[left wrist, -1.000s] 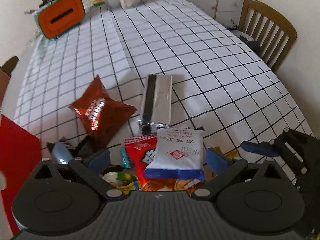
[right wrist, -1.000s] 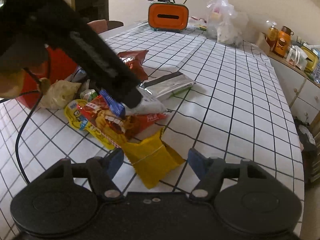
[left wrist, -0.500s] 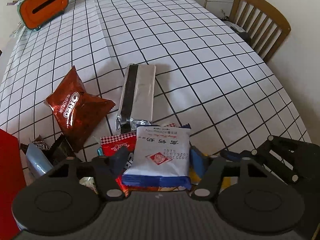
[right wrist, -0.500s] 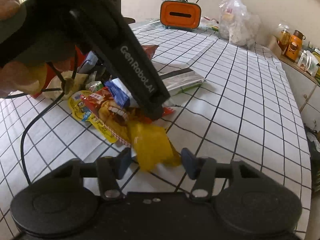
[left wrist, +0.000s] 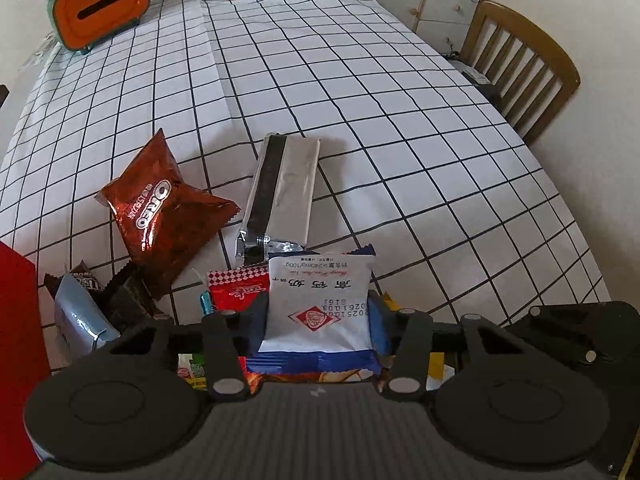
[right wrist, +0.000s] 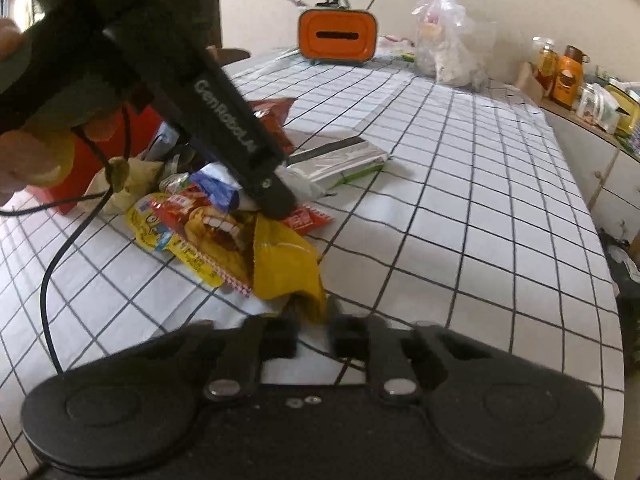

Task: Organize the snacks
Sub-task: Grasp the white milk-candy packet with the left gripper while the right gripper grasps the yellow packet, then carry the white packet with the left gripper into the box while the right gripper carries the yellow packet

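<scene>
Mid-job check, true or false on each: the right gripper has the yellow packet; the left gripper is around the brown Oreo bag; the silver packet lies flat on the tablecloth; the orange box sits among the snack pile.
1. The right gripper is shut on the yellow packet. True.
2. The left gripper is around the brown Oreo bag. False: its jaws are closing around the white packet; the Oreo bag lies apart, untouched.
3. The silver packet lies flat on the tablecloth. True.
4. The orange box sits among the snack pile. False: it stands at the table's far end.
</scene>
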Demonstrator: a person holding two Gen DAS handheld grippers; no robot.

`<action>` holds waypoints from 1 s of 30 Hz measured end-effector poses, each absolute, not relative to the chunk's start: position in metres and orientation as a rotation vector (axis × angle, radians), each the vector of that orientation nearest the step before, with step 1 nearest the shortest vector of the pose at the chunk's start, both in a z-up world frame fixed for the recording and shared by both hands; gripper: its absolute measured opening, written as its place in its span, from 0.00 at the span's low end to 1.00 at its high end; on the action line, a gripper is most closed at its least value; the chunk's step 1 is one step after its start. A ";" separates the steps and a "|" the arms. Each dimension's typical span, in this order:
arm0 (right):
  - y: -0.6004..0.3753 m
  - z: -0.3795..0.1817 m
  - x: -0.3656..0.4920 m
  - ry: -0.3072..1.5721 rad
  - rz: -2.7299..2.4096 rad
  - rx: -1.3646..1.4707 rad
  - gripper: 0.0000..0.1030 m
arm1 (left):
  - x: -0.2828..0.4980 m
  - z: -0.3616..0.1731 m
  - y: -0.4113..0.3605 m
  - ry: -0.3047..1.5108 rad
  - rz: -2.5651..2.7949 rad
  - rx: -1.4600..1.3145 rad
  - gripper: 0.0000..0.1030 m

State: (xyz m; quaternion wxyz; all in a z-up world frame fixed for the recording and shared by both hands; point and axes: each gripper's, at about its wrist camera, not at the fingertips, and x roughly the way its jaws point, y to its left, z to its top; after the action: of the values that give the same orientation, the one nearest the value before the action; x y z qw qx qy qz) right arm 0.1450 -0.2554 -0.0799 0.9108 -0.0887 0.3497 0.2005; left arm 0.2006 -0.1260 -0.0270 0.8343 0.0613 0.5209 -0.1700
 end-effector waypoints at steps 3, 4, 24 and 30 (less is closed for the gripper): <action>-0.255 -0.081 0.142 0.720 0.429 -0.191 0.04 | 0.198 -0.027 -0.123 1.094 -0.354 0.127 0.48; -0.254 -0.081 0.139 0.716 0.434 -0.210 0.04 | 0.197 -0.026 -0.123 1.092 -0.352 0.125 0.48; -0.254 -0.071 0.155 0.724 0.457 -0.013 0.48 | 0.190 -0.018 -0.113 1.068 -0.345 0.112 0.47; -0.257 -0.073 0.153 0.736 0.470 0.036 0.34 | 0.188 -0.020 -0.114 1.067 -0.351 0.111 0.47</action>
State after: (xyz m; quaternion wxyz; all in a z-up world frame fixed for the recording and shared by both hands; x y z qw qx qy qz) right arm 0.1534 -0.2568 -0.0731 0.9059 0.0175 0.3565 0.2278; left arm 0.1885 -0.1143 -0.0199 0.8448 0.0526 0.5058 -0.1664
